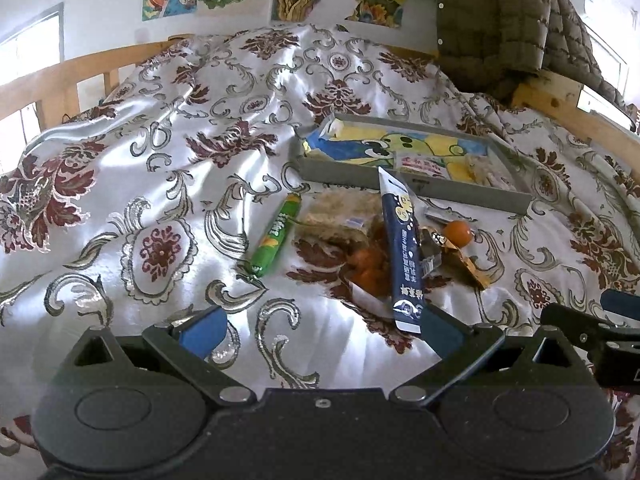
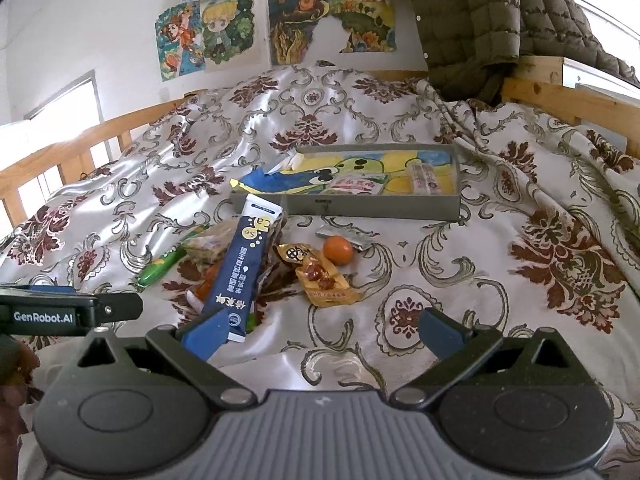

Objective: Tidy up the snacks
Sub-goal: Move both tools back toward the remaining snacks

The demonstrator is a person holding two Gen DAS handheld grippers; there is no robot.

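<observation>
A pile of snacks lies on the patterned bedspread: a dark blue stick packet (image 1: pixel 401 248) (image 2: pixel 240 268), a green tube (image 1: pixel 276 236) (image 2: pixel 162 266), a clear-wrapped cracker pack (image 1: pixel 340 214) (image 2: pixel 206 246), an orange ball-shaped sweet (image 1: pixel 457 233) (image 2: pixel 338 250) and a yellow-orange wrapper (image 2: pixel 322 280) (image 1: pixel 460 258). Behind them stands a grey tray (image 1: pixel 420 190) (image 2: pixel 360 204) with a cartoon lining and a few packets inside. My left gripper (image 1: pixel 320 330) is open and empty just in front of the pile. My right gripper (image 2: pixel 320 334) is open and empty, its left finger beside the blue packet's near end.
A wooden bed rail (image 1: pixel 52 80) (image 2: pixel 60 148) runs along the left and another (image 2: pixel 568 92) along the right. An olive quilted jacket (image 1: pixel 500 20) (image 2: pixel 480 20) hangs at the back right. Posters (image 2: pixel 224 28) cover the wall. The left gripper's body shows in the right wrist view (image 2: pixel 60 312).
</observation>
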